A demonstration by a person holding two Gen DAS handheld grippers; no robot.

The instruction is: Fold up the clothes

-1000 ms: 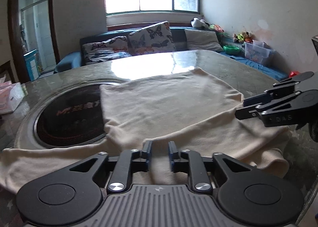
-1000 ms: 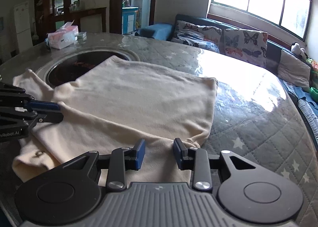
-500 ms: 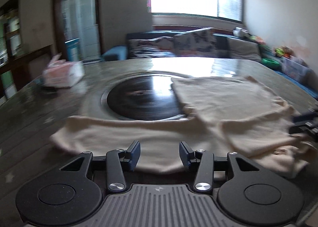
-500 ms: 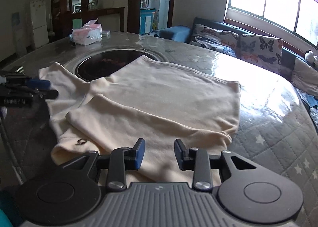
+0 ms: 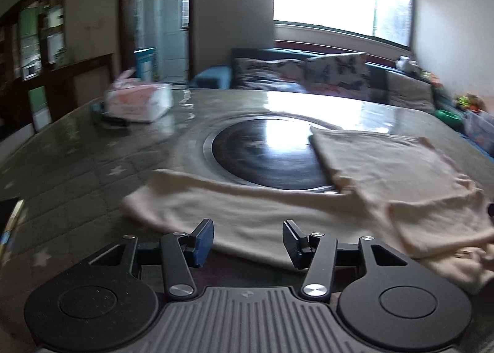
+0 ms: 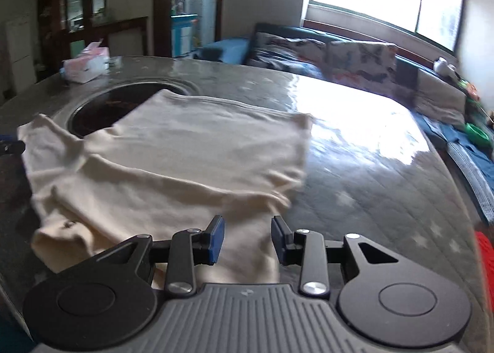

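A cream long-sleeved garment (image 5: 386, 174) lies flat on the round table, its body partly over the dark hotplate (image 5: 262, 155). One sleeve (image 5: 216, 208) stretches left across the table, right in front of my left gripper (image 5: 248, 241), which is open and empty. In the right wrist view the garment (image 6: 185, 152) shows a sleeve folded over its near side. My right gripper (image 6: 247, 238) is open and empty over the garment's near hem. The tip of the left gripper (image 6: 10, 146) shows at that view's left edge.
A tissue box (image 5: 139, 101) stands at the table's far left, also in the right wrist view (image 6: 85, 65). A sofa with butterfly cushions (image 5: 308, 72) runs behind the table under the window. A red object (image 6: 484, 260) sits at the right table edge.
My left gripper has swung left from the garment's middle to the outstretched sleeve and opened wider. My right gripper has also opened wider and shifted slightly. The garment lies still.
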